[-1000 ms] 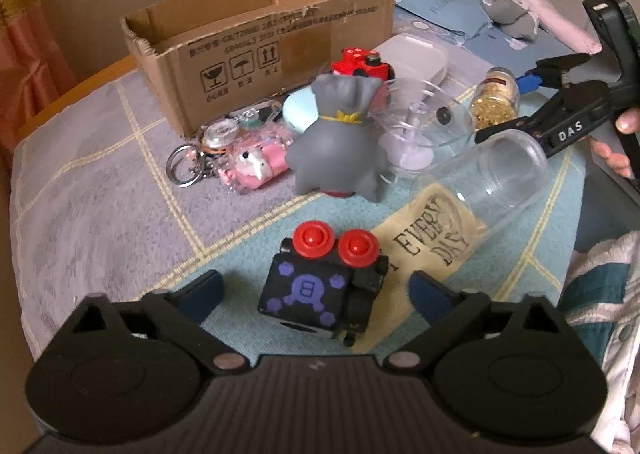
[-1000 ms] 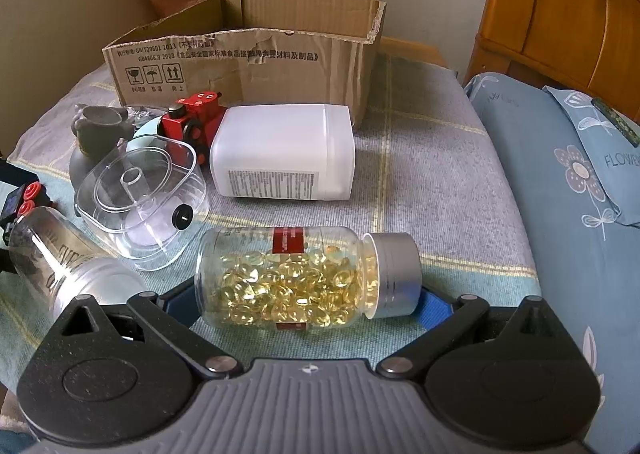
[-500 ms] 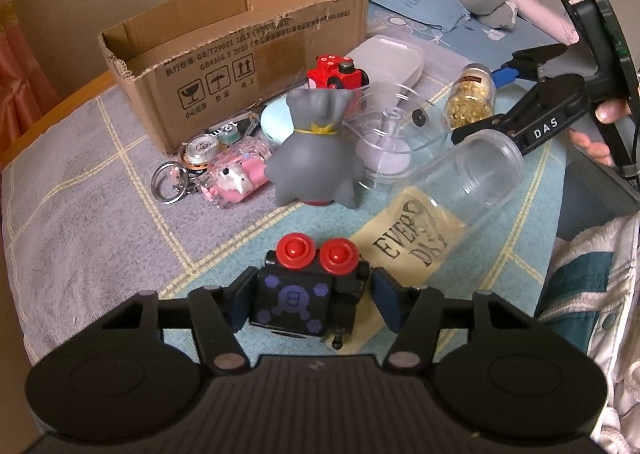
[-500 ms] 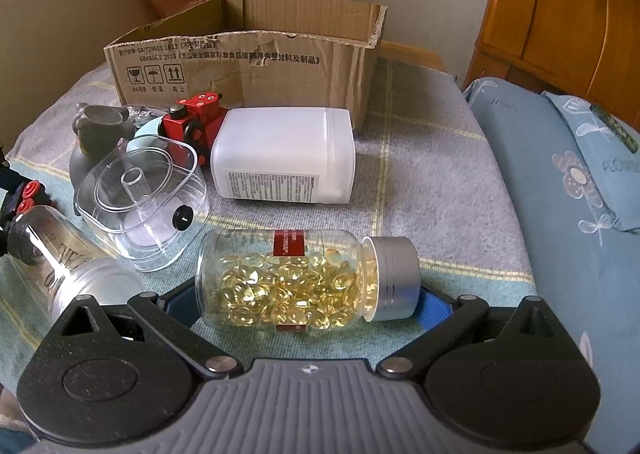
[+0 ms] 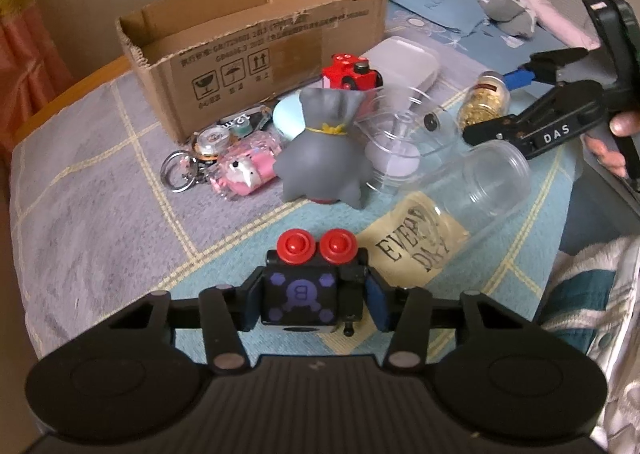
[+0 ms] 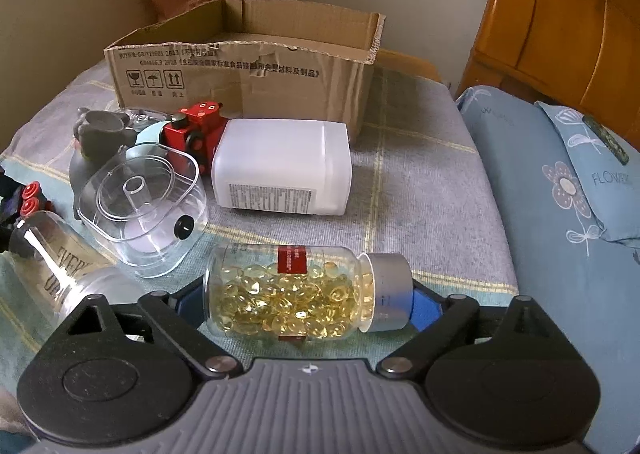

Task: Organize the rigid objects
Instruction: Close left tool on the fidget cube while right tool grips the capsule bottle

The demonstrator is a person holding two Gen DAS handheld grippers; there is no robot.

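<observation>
My left gripper (image 5: 312, 296) was clamped on the black cube toy with two red round buttons (image 5: 310, 282), low at 6 o'clock over the checked bedspread (image 5: 80, 214). Only the right wrist view showed my right gripper (image 6: 306, 300) spread wide around the lying clear bottle of yellow capsules (image 6: 296, 294), pads apart from it. The brown cardboard box (image 6: 244, 70) sat at 12 o'clock.

A bedroom: wooden headboard (image 6: 560, 26), floral pillow (image 6: 576, 174).
</observation>
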